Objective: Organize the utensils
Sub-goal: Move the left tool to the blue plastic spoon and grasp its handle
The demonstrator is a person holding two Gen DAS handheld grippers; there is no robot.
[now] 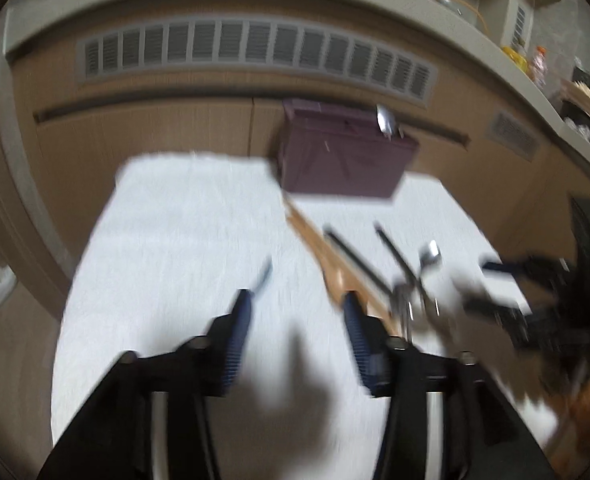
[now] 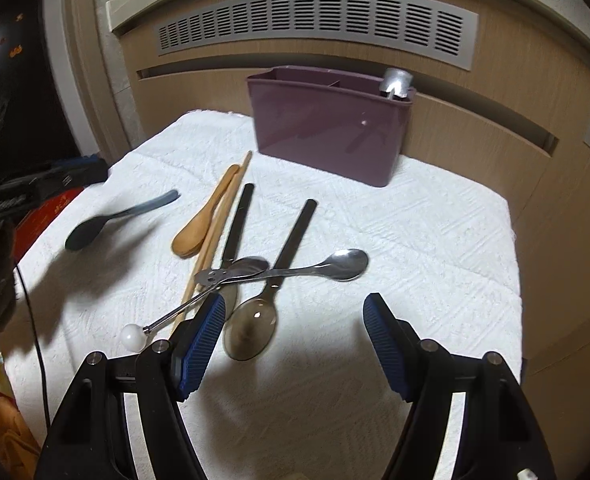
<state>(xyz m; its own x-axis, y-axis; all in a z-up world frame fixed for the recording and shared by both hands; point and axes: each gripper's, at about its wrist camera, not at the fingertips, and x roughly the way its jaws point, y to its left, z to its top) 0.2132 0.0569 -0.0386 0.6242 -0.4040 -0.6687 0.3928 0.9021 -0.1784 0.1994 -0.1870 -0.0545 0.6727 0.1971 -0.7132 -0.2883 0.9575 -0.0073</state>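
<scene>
Left wrist view blurred; purple caddy [image 2: 327, 128] compartments (mostly) hidden.

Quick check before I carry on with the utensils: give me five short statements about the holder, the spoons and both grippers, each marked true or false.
1. The purple holder stands upright on the white towel. True.
2. The holder is empty. False: a metal utensil sticks out at one end.
3. The right gripper holds the steel spoon. False: its jaws are open, gripping nothing.
4. The dark blue spoon lies apart from the pile. True.
5. The left gripper is shut on chopsticks. False: open, empty.
</scene>
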